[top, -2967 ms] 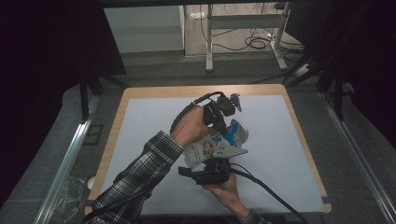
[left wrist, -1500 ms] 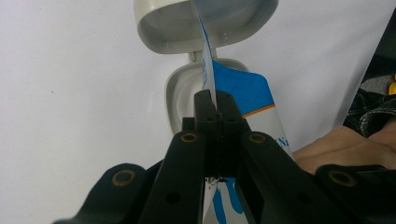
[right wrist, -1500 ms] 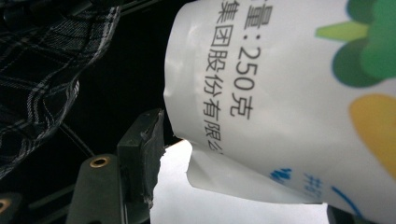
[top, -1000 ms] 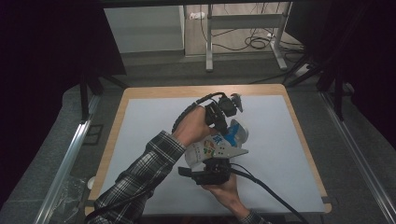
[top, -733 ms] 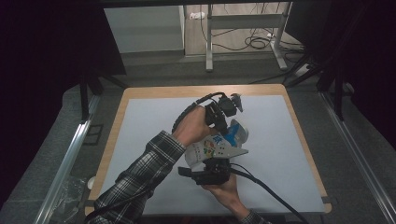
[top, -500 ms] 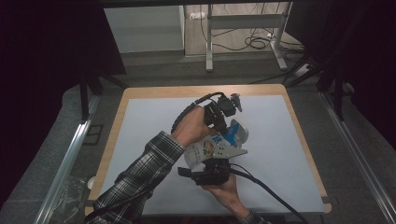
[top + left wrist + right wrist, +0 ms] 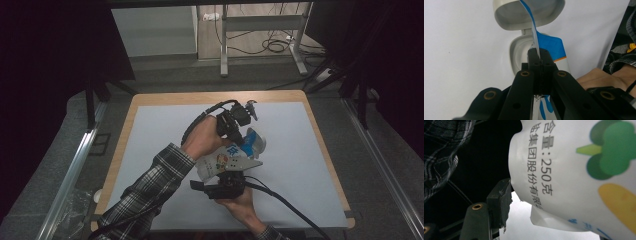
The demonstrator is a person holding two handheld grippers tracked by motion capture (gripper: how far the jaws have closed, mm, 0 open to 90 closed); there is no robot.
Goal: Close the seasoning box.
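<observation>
We hold a soft, light wipes pack (image 7: 227, 161) above the surface's middle, towards its near edge. Our left gripper (image 7: 537, 53) pinches its thin blue seal strip (image 7: 533, 30); our right gripper (image 7: 231, 176) clamps the crinkly body. The film is slippery, so grip the edges.

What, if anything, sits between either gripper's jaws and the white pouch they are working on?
Nothing visible does. The left gripper is shut directly on a thin blue-and-white flap of the pouch beside its open grey flip cap. The right gripper has one jaw pad against the pouch's printed side; its other jaw is hidden.
</observation>
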